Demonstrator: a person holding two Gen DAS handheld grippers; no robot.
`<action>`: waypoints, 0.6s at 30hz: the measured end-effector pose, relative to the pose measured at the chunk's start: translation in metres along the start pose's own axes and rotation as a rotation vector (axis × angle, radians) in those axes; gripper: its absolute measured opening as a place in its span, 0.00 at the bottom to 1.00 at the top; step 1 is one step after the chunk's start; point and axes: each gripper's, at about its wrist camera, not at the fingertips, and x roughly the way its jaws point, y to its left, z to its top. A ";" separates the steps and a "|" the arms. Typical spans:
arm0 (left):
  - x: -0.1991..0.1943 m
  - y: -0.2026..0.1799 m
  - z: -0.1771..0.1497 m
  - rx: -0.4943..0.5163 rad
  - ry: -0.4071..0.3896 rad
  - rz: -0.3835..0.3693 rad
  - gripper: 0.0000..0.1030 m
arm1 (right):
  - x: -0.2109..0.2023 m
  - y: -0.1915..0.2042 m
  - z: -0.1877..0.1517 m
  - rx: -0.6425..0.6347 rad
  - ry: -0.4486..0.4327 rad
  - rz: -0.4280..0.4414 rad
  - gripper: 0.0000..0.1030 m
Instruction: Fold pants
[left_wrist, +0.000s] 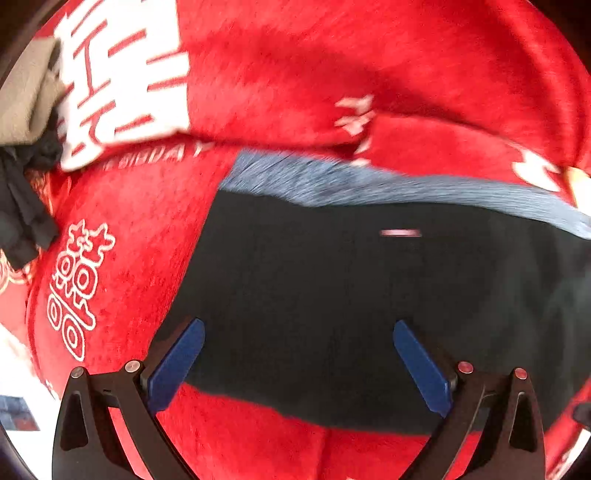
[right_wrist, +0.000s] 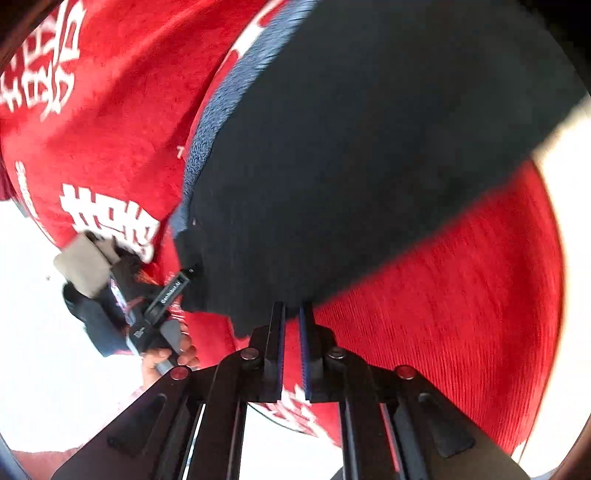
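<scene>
Right gripper (right_wrist: 291, 314) pinches blurred pants (right_wrist: 351, 166) edge; contact half hidden.

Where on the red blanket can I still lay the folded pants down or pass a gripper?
Bare red blanket lies beyond the pants' grey-blue waistband, and a strip on their near side. In the left view's far left it is crowded: a beige cloth and dark garments. The left hand-held gripper hangs open over the pants; the right hand-held gripper is nearly shut at their edge.
</scene>
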 end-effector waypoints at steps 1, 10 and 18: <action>-0.005 -0.007 -0.002 0.014 -0.003 -0.017 1.00 | -0.005 -0.002 -0.005 0.001 -0.006 0.015 0.10; -0.019 -0.111 -0.017 0.137 0.037 -0.240 1.00 | -0.005 -0.024 -0.001 0.101 -0.128 0.140 0.62; -0.007 -0.134 -0.045 0.205 0.083 -0.201 1.00 | -0.010 -0.040 0.021 0.212 -0.155 0.168 0.15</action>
